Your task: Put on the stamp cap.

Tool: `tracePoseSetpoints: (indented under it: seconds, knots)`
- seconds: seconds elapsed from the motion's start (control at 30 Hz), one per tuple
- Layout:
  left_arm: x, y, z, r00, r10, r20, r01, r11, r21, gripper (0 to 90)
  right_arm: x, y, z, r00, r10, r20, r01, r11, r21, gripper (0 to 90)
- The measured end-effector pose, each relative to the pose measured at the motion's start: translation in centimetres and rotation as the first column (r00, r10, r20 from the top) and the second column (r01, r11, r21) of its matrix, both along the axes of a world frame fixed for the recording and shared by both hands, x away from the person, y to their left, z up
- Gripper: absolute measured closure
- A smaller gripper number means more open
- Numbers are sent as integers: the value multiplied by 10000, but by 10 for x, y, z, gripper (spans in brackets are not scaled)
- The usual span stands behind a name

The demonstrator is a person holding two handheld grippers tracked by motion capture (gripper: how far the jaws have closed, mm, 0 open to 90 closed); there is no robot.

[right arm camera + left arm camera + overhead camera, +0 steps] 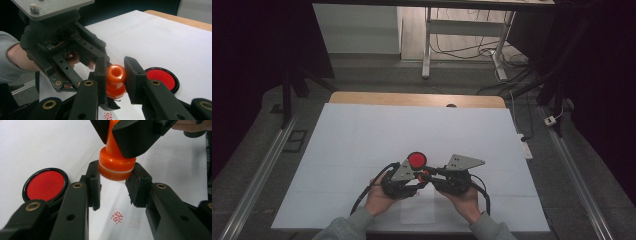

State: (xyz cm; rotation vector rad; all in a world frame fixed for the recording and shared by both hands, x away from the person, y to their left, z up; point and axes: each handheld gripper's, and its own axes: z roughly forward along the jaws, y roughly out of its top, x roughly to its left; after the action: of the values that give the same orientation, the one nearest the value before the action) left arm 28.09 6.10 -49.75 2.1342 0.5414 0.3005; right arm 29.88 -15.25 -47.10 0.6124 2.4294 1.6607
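Your right gripper (pixel 115 75) is pinching the glossy orange stamp (pixel 115 80) by its knobbed handle, while your left gripper (pixel 113 185) is spreading around its round base, above the white paper (pixel 50 145) beside the round red ink pad (pixel 45 185).

The stamp (pixel 115 166) sits between both grippers' fingers, above the printed mark (pixel 118 216), the ink pad (pixel 46 185) apparently just left.

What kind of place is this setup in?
Probably a lab or workshop recording station: a table covered in white paper, metal rails on the floor, and loose cables under a desk frame behind.
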Motion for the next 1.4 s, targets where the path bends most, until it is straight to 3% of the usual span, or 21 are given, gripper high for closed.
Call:
tracePoseSetpoints:
  seconds: [0.7, 1.17, 1.4]
  knots:
    - [-2, -1, -1, 9997, 228, 117, -230, 9997, 122, 655, 0, -1, -3, 9998, -50, -196, 51, 10000, 85, 726]
    - [-7, -2, 1, 9979, 458, 466, -463, 9989, 99, 656, -5, -1, -5, 9995, -185, 248, 177, 9994, 309, 728]
    - [-7, -3, -1, 9981, 464, 402, -481, 9979, 426, 657, -8, 1, -12, 9987, -414, 304, 400, 9982, 452, 729]
